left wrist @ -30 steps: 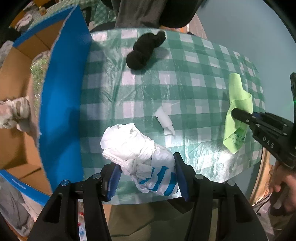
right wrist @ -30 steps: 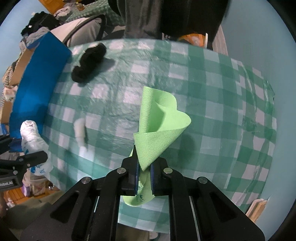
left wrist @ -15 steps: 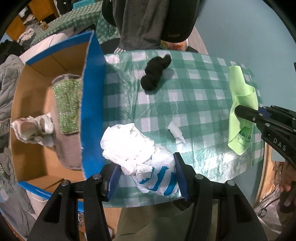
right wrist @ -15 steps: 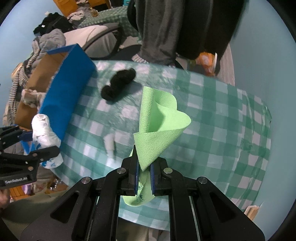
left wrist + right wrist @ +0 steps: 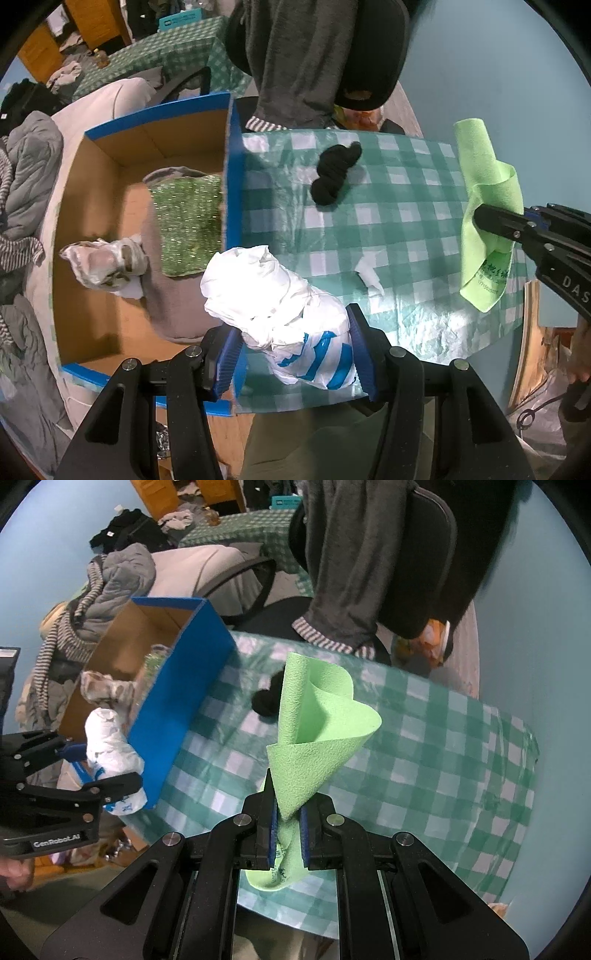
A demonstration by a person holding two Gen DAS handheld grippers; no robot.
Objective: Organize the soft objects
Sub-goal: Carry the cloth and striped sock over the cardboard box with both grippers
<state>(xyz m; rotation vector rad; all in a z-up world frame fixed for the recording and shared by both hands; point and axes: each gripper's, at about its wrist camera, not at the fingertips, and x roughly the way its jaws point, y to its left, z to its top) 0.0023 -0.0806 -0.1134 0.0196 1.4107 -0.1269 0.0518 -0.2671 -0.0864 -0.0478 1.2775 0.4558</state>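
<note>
1. Soft objects are spread between a table with a green-and-white checked cloth (image 5: 406,206), filling the right half of the left wrist view, and a blue-edged cardboard box (image 5: 231,206) that fills the left half and stands against the table's left edge.
2. Inside the box, centre left, lie a grey cloth (image 5: 177,306), a glittery green cloth (image 5: 186,225) on top of it, and a pale crumpled bundle (image 5: 107,258) beside them.
3. Low in the frame, the left gripper (image 5: 295,350) is clamped on a white plastic bag with blue stripes (image 5: 280,295), held over the box's near wall.
4. At the right edge, the right gripper (image 5: 286,830) pinches a light green cloth (image 5: 317,734), lifted clear of the table.
5. At upper centre, a black sock (image 5: 334,173) lies on the checked cloth.
6. A small white scrap (image 5: 369,275) lies at centre.
</note>
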